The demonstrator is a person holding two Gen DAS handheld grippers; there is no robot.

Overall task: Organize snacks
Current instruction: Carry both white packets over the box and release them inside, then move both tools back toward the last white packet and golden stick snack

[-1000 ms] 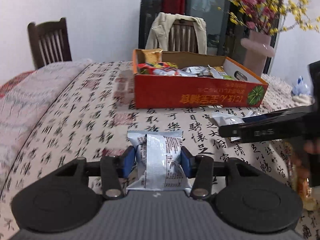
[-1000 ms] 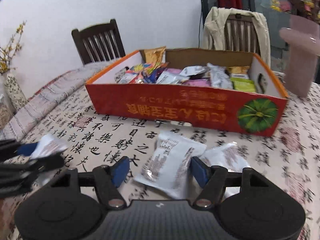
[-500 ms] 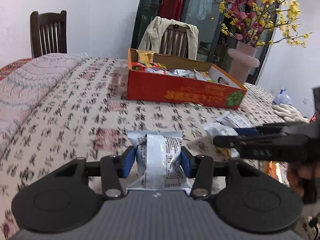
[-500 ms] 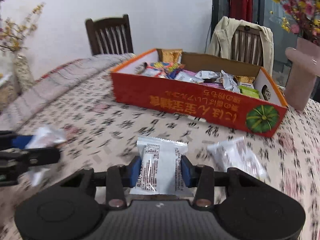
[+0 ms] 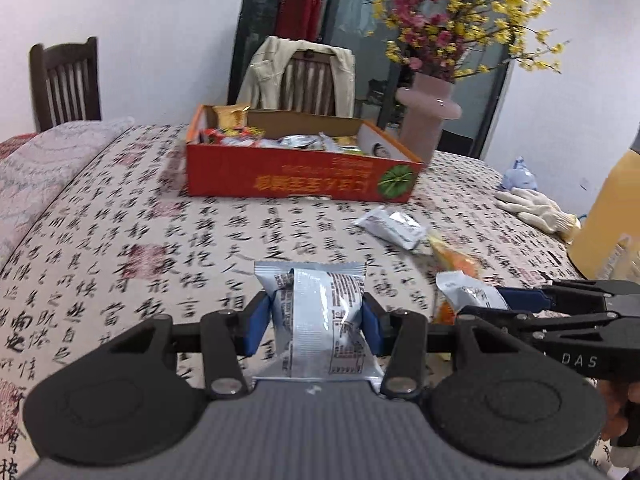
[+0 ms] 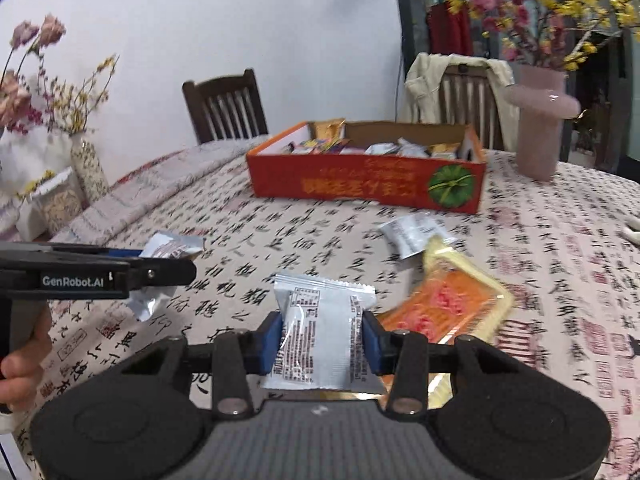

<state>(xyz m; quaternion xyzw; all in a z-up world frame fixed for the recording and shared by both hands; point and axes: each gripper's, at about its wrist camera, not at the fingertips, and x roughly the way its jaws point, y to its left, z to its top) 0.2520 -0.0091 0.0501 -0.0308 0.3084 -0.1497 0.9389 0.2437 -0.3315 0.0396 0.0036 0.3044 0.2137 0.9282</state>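
Note:
My left gripper (image 5: 314, 322) is shut on a silver snack packet (image 5: 318, 320) and holds it above the table. My right gripper (image 6: 320, 334) is shut on another silver snack packet (image 6: 324, 336), also lifted. Each gripper shows at the edge of the other's view: the right one (image 5: 500, 300), the left one (image 6: 176, 258). The red cardboard snack box (image 5: 296, 178) stands at the far middle of the table, open and holding several snacks; it also shows in the right wrist view (image 6: 360, 184). One more silver packet (image 6: 416, 230) and an orange packet (image 6: 452, 304) lie on the cloth.
A pink vase (image 6: 540, 128) with flowers stands right of the box. A white glove (image 5: 536, 208) and a yellow container (image 5: 608, 216) lie at the right. Two wooden chairs (image 6: 226, 106) stand behind the table, one with a jacket (image 5: 300, 70). Small vases (image 6: 88, 168) stand at the left edge.
Both grippers have lifted and drawn back from the box with their packets. The right gripper closed on its packet a second ago and now holds it up above the orange packet.

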